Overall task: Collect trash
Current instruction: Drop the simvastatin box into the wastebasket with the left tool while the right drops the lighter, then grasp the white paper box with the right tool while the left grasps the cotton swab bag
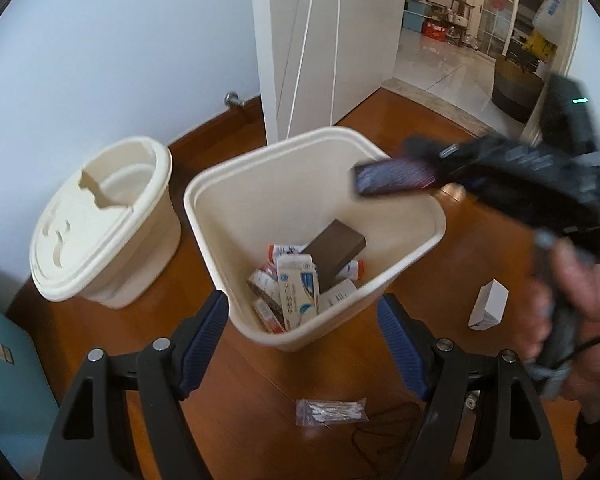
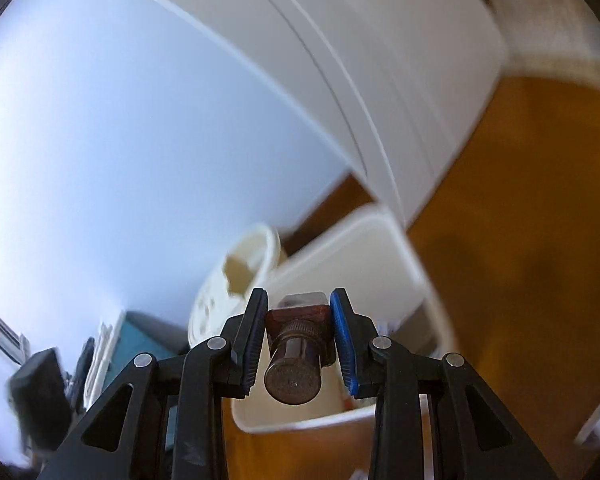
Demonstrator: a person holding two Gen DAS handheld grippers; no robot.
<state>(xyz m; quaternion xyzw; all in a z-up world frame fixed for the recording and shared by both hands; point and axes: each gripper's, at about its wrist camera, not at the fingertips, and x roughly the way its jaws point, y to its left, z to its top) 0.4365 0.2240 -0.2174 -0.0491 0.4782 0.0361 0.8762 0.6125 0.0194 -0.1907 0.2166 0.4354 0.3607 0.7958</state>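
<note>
A cream open bin (image 1: 204, 216) stands on the wooden floor and holds several small boxes and packets, among them a brown box (image 1: 334, 250). My left gripper (image 1: 302, 350) is open and empty, its blue pads on either side of the bin's near corner. My right gripper (image 2: 299, 334) is shut on a small dark red bottle with a round cap (image 2: 294, 354). In the left wrist view it holds the bottle (image 1: 394, 178) over the bin's far right rim. The bin (image 2: 380, 248) also shows in the right wrist view, blurred.
A second cream bin with a lid (image 1: 100, 224) stands to the left by the wall. A white box (image 1: 488, 310) and a clear bag of cotton swabs (image 1: 330, 412) lie on the floor. A white door (image 1: 324, 40) stands behind; a teal cabinet (image 1: 4, 380) is at left.
</note>
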